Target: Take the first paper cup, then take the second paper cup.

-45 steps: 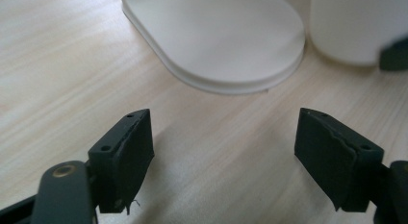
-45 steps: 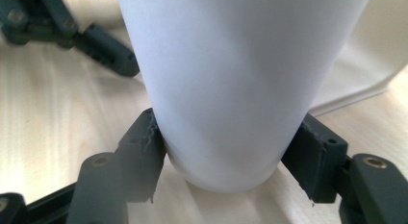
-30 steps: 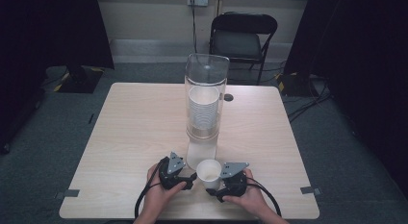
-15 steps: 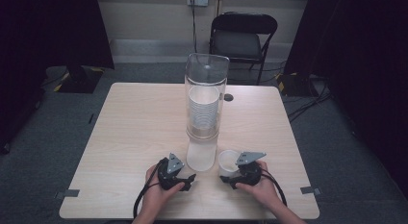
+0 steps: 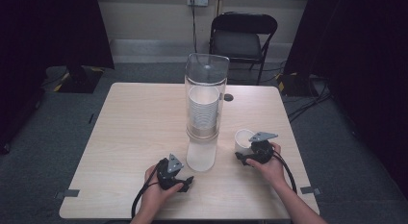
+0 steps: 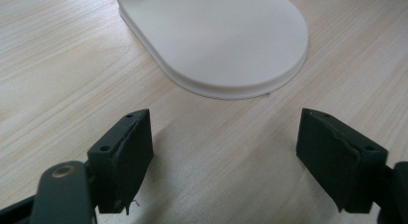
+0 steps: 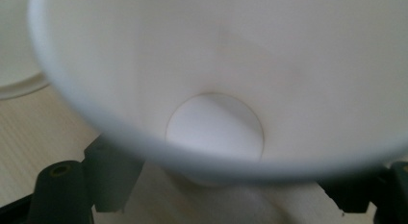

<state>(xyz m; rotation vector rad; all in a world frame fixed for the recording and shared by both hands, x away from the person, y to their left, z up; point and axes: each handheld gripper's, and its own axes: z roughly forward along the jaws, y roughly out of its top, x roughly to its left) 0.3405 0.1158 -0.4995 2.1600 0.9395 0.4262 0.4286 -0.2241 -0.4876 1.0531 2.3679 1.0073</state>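
One pale wooden desk (image 5: 134,137), one clear upright dispenser tube (image 5: 206,96) on a white base (image 6: 226,41) holding a vertical stack of cups (image 5: 203,111), one white cup (image 5: 243,139) mouth-up between right gripper (image 5: 251,154) jaws near the desk's right edge, left gripper (image 5: 179,178) jaws wide apart, empty

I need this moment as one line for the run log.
left claw: open, empty, near dispenser base | right claw: shut on paper cup | cup stack: inside dispenser
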